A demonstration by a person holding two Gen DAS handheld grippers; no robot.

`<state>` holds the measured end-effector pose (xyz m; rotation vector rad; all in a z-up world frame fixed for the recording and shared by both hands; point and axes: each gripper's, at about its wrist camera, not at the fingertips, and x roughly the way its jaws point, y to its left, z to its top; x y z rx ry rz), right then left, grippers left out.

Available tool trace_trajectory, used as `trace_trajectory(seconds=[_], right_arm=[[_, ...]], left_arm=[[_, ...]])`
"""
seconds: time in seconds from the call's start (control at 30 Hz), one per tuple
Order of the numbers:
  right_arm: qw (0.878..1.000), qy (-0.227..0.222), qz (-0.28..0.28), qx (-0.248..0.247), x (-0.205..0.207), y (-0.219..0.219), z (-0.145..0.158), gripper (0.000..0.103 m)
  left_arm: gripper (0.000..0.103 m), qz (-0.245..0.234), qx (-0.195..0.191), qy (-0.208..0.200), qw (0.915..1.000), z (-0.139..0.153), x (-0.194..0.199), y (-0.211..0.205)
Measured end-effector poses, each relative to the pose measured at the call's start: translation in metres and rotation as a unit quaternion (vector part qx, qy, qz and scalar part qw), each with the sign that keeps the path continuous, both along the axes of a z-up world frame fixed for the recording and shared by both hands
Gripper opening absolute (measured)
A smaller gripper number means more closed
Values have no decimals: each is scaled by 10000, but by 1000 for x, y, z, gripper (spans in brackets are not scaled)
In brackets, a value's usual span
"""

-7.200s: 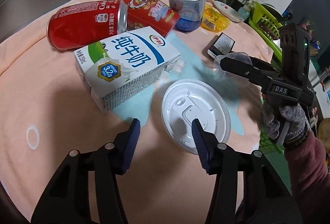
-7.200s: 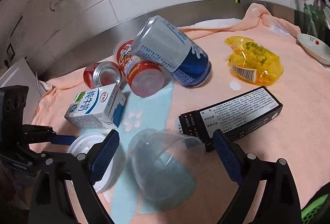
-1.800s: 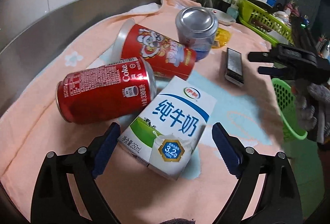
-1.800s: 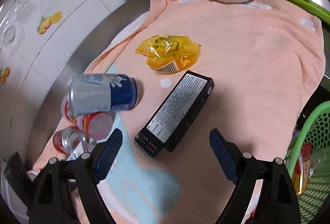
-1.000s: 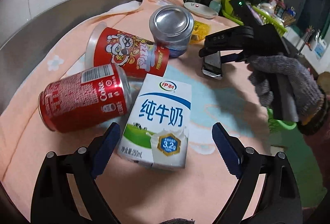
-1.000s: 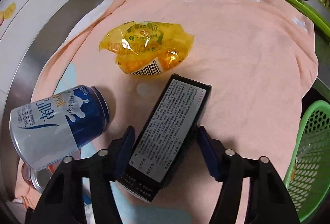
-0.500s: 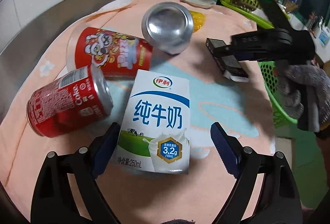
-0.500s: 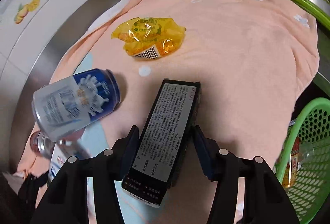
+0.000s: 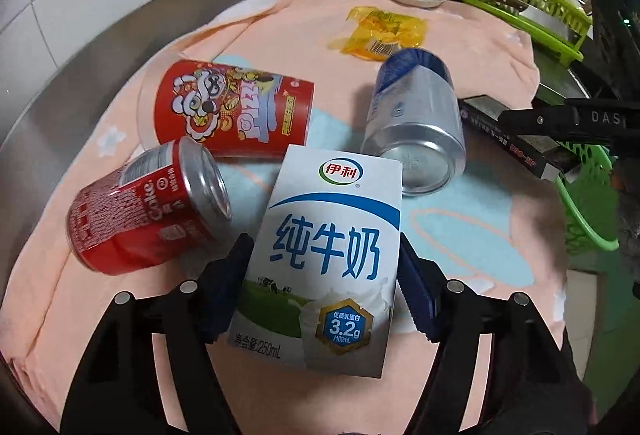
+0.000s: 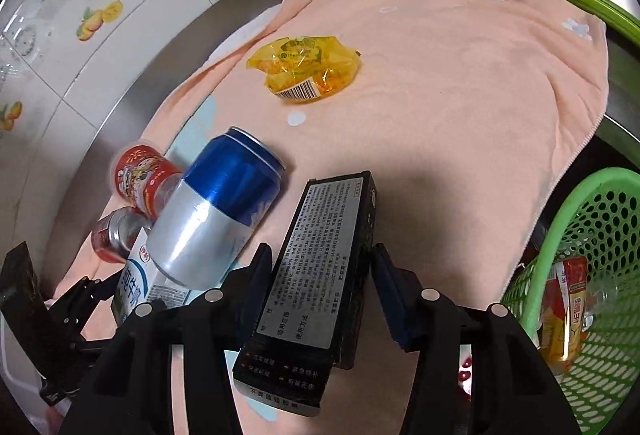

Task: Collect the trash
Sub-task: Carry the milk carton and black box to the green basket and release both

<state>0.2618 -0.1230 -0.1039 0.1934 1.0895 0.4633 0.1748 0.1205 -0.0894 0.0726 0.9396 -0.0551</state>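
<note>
Closing around the milk carton (image 9: 320, 251) at centre-bottom of the left view, the left gripper (image 9: 324, 287) jaws flank it, contact unclear. Right gripper (image 10: 320, 287) clamps the black box (image 10: 316, 287), centre-bottom; green basket (image 10: 576, 211) sits lower right. Square the pads on the carton's flat sides, clear of the red can (image 9: 148, 207).

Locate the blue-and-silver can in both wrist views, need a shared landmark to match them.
Left wrist: blue-and-silver can upper right of centre, on its side, silver base toward the camera.
Right wrist: same can lower left of centre, blue end pointing away.
Shared landmark: yellow wrapper on the peach towel beyond the can.
</note>
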Motion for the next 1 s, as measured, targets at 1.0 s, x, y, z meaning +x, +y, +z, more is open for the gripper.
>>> trace_trajectory(seconds=[1.0], right_arm=[[9947,-388,311,-903,-34,-4,-20,46]], left_arm=[[68,1,-481,-415,9980,32,-52,5]])
